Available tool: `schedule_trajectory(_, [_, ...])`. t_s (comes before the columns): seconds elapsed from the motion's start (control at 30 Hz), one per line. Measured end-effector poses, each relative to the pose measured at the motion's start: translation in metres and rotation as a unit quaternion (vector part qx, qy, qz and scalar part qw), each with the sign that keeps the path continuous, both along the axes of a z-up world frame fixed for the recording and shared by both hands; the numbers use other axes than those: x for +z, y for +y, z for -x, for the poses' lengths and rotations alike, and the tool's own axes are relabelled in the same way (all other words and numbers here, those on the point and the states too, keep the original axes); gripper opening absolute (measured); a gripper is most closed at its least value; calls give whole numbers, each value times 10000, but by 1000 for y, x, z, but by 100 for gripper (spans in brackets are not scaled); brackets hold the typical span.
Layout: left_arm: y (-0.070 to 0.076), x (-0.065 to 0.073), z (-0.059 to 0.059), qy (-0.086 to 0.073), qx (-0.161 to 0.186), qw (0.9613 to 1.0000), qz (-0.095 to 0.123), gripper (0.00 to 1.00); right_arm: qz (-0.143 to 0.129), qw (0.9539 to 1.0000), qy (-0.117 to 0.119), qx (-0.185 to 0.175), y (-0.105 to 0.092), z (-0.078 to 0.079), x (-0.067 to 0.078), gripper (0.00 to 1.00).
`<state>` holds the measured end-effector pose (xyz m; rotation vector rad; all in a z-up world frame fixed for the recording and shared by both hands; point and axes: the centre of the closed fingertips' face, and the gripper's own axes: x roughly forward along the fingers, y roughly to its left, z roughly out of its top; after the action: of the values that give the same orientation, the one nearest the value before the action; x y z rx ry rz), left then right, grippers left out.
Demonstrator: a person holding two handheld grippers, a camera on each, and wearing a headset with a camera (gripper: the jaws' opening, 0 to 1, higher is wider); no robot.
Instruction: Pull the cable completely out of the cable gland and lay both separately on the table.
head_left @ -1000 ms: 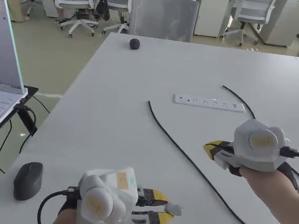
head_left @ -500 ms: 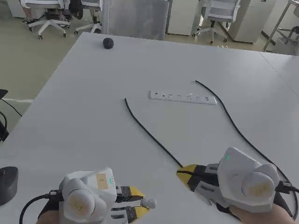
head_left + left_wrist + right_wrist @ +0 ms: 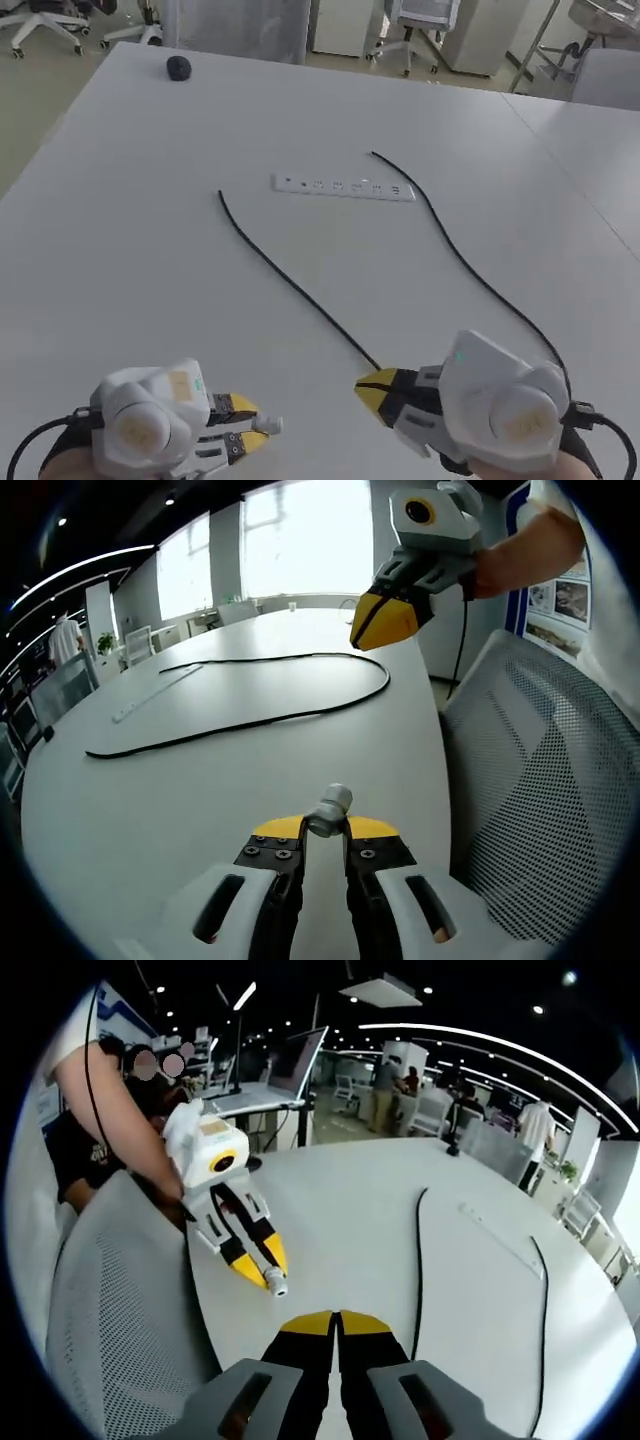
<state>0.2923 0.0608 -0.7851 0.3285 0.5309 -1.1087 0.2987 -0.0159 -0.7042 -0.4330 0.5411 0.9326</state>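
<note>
The small grey cable gland [image 3: 329, 808] sticks out between the yellow tips of my left gripper [image 3: 325, 832], which is shut on it low at the near table edge [image 3: 258, 430]. The black cable [image 3: 290, 283] lies loose on the white table in a long U, free of the gland; its other run [image 3: 462, 262] passes right of the power strip. My right gripper [image 3: 368, 384] hovers just above the cable's near stretch with its jaws shut and nothing between them [image 3: 338, 1322]. In the right gripper view, the left gripper [image 3: 262, 1263] points toward it with the gland [image 3: 277, 1283] at its tip.
A white power strip [image 3: 343, 187] lies mid-table between the cable's two runs. A dark round object [image 3: 178, 67] sits at the far left corner. Office chairs stand beyond the table. A grey mesh chair back [image 3: 545, 780] is close behind both grippers.
The camera has swung right, so the mouse and laptop left the picture. My right gripper came down and in, over the cable's near stretch. The left gripper keeps hold of the gland.
</note>
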Motion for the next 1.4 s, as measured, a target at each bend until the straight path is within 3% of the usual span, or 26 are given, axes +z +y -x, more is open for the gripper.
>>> schedule_trajectory(0.13, [-5,-5,-4,-10,84,10000,-29,15,-37,9999,-53,-147,-2,-1,4,0])
schedule_trajectory(0.43, [-12,-21,-4,-160,-51,9992,-355,15,-11,9997,-105,-199,-7,-2,7,0])
schedule_trajectory(0.57, [-12,-27,-1,-220,-133,9981,-556,15,-2,9997,-93,-241,-11,-2,7,0])
schedule_trajectory(0.7, [-10,-38,9,-164,-309,9960,-823,15,-35,9995,-81,-301,-14,-1,6,0])
schedule_trajectory(0.73, [-12,-35,7,-178,-247,9969,-722,15,-57,9995,-80,-317,-14,-1,6,0])
schedule_trajectory(1.4, [-7,-35,9,-94,-65,9980,-627,16,-52,9995,55,-314,-10,7,-4,0])
